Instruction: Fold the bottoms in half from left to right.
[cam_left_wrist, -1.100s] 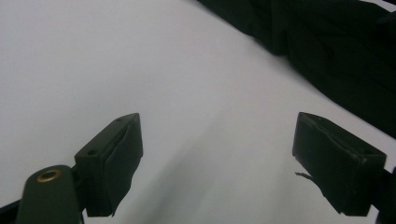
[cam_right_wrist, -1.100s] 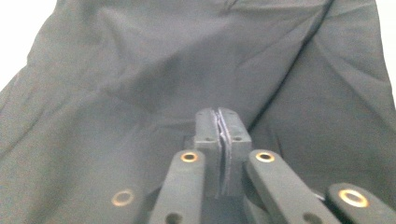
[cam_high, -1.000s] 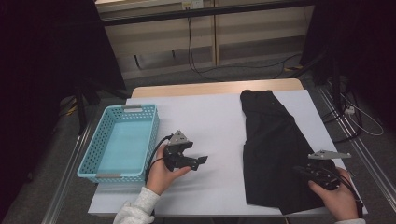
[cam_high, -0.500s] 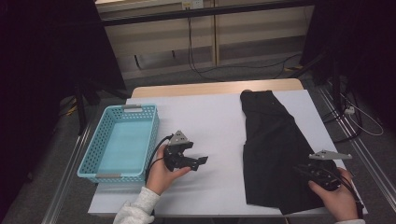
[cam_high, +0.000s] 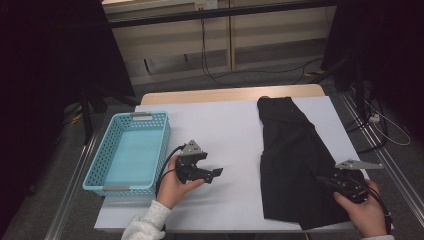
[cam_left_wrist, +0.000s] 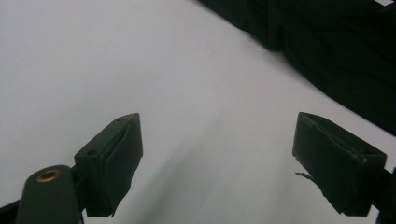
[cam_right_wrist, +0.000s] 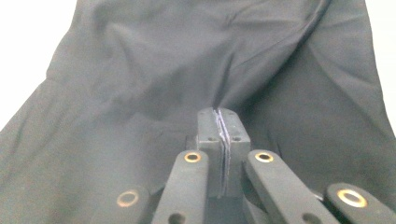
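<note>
A black garment (cam_high: 292, 160) lies spread on the right half of the white table cover (cam_high: 225, 125). My right gripper (cam_high: 325, 181) rests on the garment's near right part. In the right gripper view its jaws have just been closing and now meet on a thin fold of the black cloth (cam_right_wrist: 187, 60); my right gripper (cam_right_wrist: 219, 116) is shut on it, and creases run out from the pinch. My left gripper (cam_high: 212, 173) lies low over bare table, left of the garment, pointing right. In the left gripper view my left gripper (cam_left_wrist: 217, 135) is open and holds nothing, with the garment's edge (cam_left_wrist: 336, 51) beyond.
A light blue plastic basket (cam_high: 107, 187) stands at the table's left edge, beside the left hand. Metal rails run along both sides of the table. Cables trail on the floor behind and to the right.
</note>
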